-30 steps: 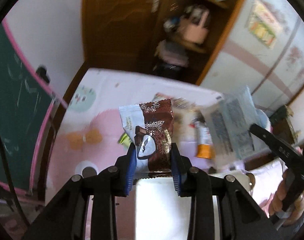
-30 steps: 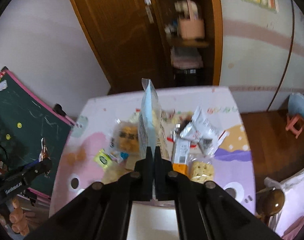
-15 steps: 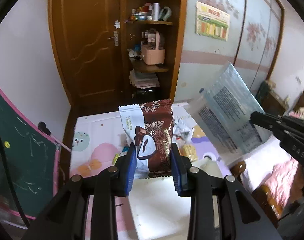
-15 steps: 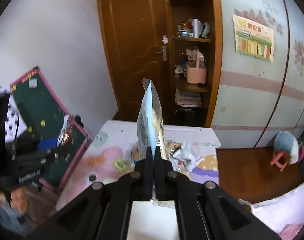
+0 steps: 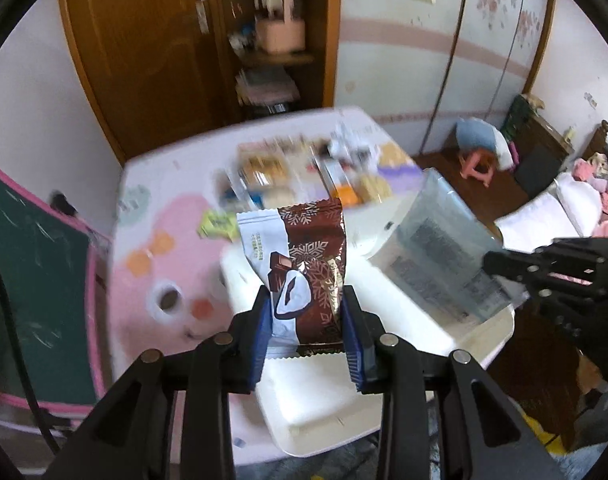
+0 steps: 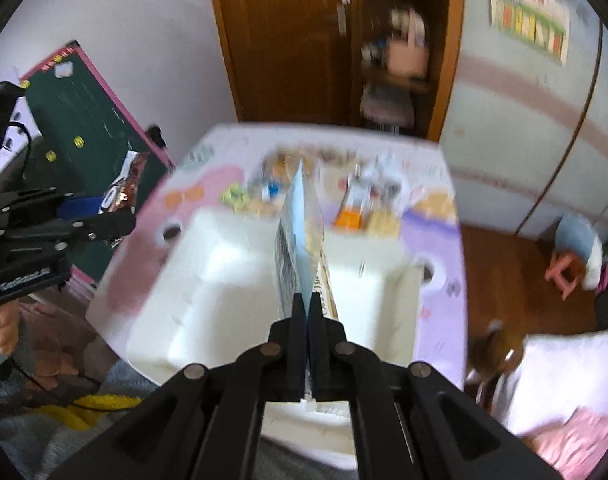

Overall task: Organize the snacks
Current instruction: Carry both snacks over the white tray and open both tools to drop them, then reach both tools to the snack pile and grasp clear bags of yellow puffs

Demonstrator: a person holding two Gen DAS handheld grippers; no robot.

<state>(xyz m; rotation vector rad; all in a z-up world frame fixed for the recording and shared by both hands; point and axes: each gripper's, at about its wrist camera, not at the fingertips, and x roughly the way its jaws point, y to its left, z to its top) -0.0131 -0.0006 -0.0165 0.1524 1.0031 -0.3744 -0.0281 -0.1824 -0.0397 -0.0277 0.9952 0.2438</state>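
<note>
My left gripper [image 5: 307,312] is shut on a brown and white chocolate snack packet [image 5: 304,264], held upright above a white tray [image 5: 328,412]. My right gripper [image 6: 307,312] is shut on the edge of a flat pale-blue snack bag [image 6: 300,236], held on edge over the white tray [image 6: 220,264]. The same bag [image 5: 444,264] and the right gripper [image 5: 504,268] show in the left wrist view. The left gripper [image 6: 116,220] with its packet [image 6: 124,188] shows at the left of the right wrist view.
Several loose snack packets [image 5: 304,176] lie in a blurred pile on the far part of the pink and purple table [image 5: 160,216]. A green chalkboard [image 5: 28,264] leans left of the table. A wooden door and shelves stand behind. A pink stool [image 5: 480,164] stands on the floor at right.
Both grippers have tilted down and come over the white tray, still holding their packets. The view is blurred from the motion.
</note>
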